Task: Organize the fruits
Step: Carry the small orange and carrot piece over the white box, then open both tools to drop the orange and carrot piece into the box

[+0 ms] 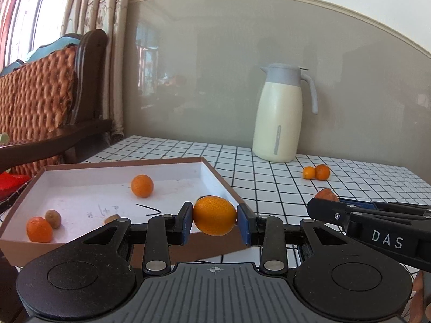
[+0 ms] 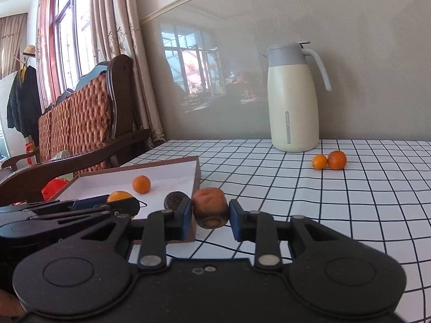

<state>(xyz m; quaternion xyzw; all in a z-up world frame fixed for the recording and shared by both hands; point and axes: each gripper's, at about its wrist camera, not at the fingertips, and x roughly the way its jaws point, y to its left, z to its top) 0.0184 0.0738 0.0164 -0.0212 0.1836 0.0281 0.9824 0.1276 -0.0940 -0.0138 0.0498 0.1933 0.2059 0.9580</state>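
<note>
My left gripper is shut on an orange and holds it above the near right corner of the brown box with a white inside. The box holds two oranges and a small brown fruit. My right gripper is shut on a brownish-orange wrinkled fruit, just right of the box; it shows at the right of the left wrist view. Two small oranges lie on the checked tablecloth near the jug.
A cream and grey thermos jug stands at the back of the table against the wall. A wooden chair with a woven back stands left of the table. A dark round thing sits behind my right gripper's left finger.
</note>
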